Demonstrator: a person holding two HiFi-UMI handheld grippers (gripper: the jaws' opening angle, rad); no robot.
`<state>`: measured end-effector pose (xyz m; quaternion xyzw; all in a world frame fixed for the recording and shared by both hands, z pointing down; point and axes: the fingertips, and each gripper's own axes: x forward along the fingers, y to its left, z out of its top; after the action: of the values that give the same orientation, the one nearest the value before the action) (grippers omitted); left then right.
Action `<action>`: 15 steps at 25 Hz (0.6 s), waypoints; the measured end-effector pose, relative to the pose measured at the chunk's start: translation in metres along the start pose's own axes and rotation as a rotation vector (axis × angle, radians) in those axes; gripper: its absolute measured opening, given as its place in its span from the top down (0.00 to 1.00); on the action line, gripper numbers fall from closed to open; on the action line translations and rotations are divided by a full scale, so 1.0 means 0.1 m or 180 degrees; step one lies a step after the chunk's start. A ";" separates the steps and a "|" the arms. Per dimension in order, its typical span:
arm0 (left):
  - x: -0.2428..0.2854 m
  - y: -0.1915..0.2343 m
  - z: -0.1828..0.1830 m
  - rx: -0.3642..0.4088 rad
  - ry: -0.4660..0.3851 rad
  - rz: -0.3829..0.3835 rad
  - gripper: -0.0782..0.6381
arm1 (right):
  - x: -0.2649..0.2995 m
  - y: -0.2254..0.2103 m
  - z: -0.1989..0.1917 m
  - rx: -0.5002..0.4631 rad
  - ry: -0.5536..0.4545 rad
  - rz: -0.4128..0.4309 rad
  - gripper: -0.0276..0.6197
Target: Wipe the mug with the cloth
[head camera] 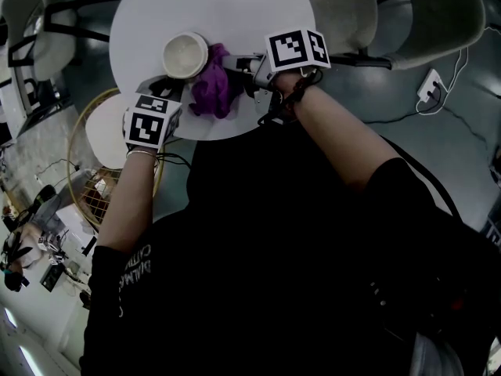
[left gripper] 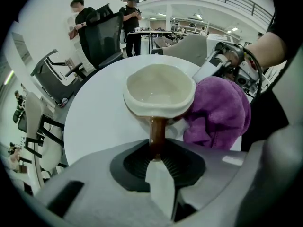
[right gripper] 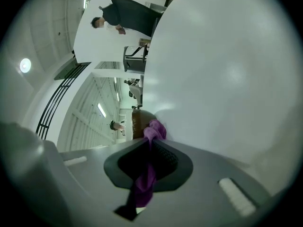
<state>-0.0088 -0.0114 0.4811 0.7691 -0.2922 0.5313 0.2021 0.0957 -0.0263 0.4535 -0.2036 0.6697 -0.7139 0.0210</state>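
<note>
Purple cloth near table edge.

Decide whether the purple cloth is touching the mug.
Touching. The left gripper view shows the cloth bunched against the side of the mug, below its rim, with no gap.

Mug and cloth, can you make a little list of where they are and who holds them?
mug: cream inside, brown outside, opening up, over the white round table
mug held by: left gripper, shut on the brown handle
cloth: purple, bunched against the mug's side
cloth held by: right gripper, shut on it
</note>
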 end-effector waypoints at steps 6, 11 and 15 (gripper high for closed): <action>0.02 0.00 0.04 -0.0038 0.0014 0.0003 0.80 | -0.04 -0.01 0.19 -0.0008 -0.0051 -0.0045 0.92; 0.02 0.01 0.05 0.0076 0.0068 0.0020 0.80 | 0.00 -0.01 0.29 -0.0077 -0.0030 -0.0114 0.92; 0.02 0.01 0.06 0.0028 0.0065 0.0009 0.80 | 0.04 0.00 0.36 -0.0128 0.0009 -0.0187 0.92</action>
<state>-0.0044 -0.0164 0.4809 0.7642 -0.2888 0.5407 0.2008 0.1040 -0.0613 0.4555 -0.2226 0.6776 -0.7009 -0.0050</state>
